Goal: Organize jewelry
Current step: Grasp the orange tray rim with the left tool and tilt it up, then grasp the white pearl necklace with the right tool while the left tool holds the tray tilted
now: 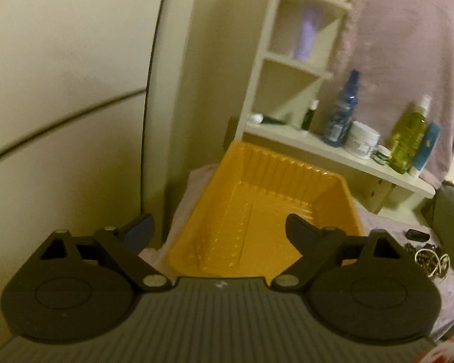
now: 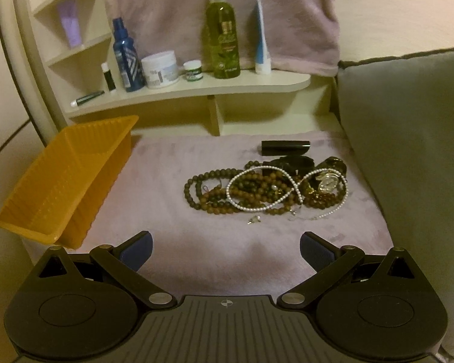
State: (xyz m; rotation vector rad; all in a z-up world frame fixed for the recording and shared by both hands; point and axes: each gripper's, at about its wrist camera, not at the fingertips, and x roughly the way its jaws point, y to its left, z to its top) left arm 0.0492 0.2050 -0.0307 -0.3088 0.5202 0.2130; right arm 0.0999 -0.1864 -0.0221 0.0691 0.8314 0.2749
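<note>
Jewelry (image 2: pixel 266 187) lies heaped on a lilac cloth (image 2: pixel 172 211), right of centre: dark wooden bead strands tangled with a white pearl strand (image 2: pixel 257 181), small loose pieces just in front, a black tube (image 2: pixel 285 147) behind. Orange tray (image 2: pixel 63 178) sits at the cloth's left edge, well apart from the heap, nothing visible in it. Right claw (image 2: pixel 225 249) spread wide, nothing between the pads, low over the cloth in front of the heap. Left claw (image 1: pixel 219 231) also wide and holding nothing, pointed at the orange tray (image 1: pixel 257 211). Shelf (image 2: pixel 196 90) behind carries bottles and jars, including a green spray bottle (image 2: pixel 222 36) and a blue bottle (image 2: pixel 125 57).
</note>
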